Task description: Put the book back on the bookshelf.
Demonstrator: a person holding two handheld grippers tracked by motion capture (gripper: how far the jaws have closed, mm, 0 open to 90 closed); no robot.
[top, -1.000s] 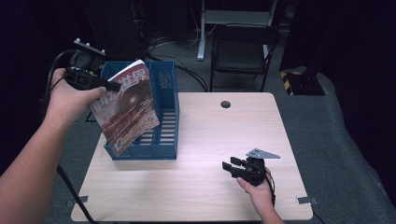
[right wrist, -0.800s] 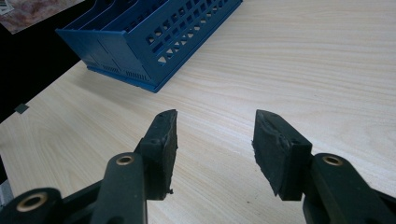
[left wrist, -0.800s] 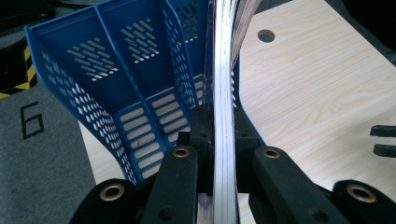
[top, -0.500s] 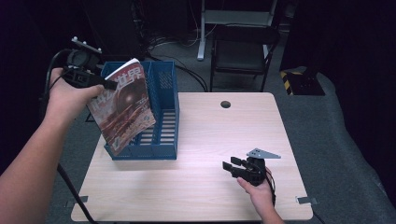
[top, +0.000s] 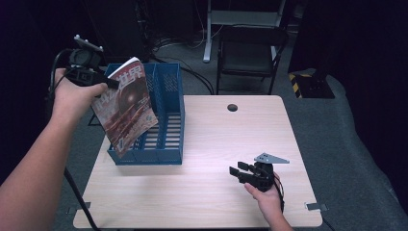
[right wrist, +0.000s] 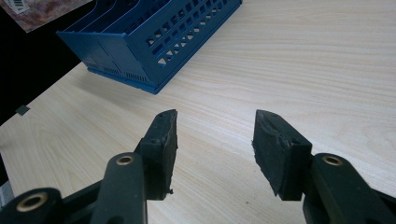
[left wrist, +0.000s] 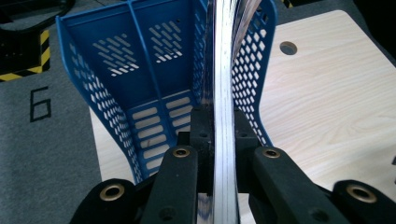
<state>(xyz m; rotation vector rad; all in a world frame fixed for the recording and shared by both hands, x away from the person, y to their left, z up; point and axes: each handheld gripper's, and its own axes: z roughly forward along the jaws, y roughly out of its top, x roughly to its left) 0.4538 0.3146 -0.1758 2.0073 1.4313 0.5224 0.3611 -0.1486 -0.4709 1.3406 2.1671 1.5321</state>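
My left gripper [top: 111, 83] is shut on the top edge of a reddish-brown magazine [top: 126, 111], which hangs tilted over the left side of the blue file rack [top: 166, 122]. In the left gripper view the magazine's page edges [left wrist: 225, 70] run straight up between my closed jaws [left wrist: 219, 135], with the blue rack [left wrist: 121, 70] below and behind. My right gripper [top: 236, 173] rests low over the table's front right, open with nothing between its fingers. In the right gripper view its jaws [right wrist: 215, 135] stand apart above bare wood, and the rack [right wrist: 154, 42] lies farther off.
The light wooden table [top: 221, 139] has a round cable hole [top: 232, 107] at its far edge. A dark chair [top: 250, 53] stands behind the table. Grey floor with a painted number [left wrist: 39, 103] lies to the left of the rack.
The left hand has drawn the magazine slightly leftward and lower along the rack. The right gripper has stayed still.
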